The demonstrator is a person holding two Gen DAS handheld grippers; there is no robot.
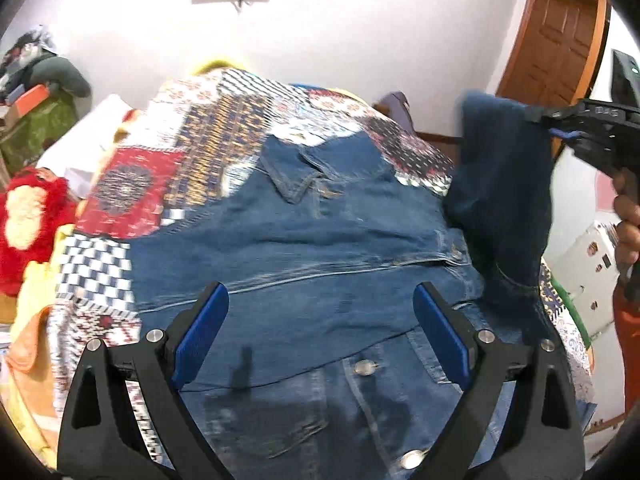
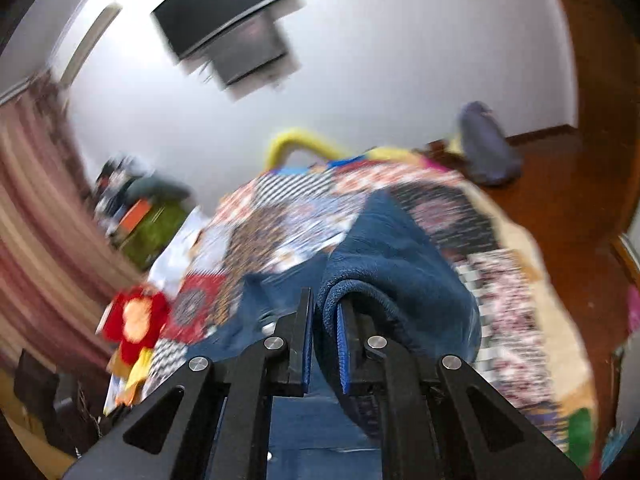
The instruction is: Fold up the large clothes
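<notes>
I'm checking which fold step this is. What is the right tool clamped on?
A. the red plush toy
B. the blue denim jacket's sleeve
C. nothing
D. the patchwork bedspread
B: the right tool is shut on the sleeve of the blue denim jacket, lifting the sleeve off the bed.

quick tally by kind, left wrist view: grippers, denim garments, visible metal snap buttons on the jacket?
Grippers: 2, the left gripper with jaws apart over the denim jacket, the right gripper clamped on its lifted sleeve
Denim jackets: 1
Metal snap buttons: 2, one and another
Total: 5
</notes>
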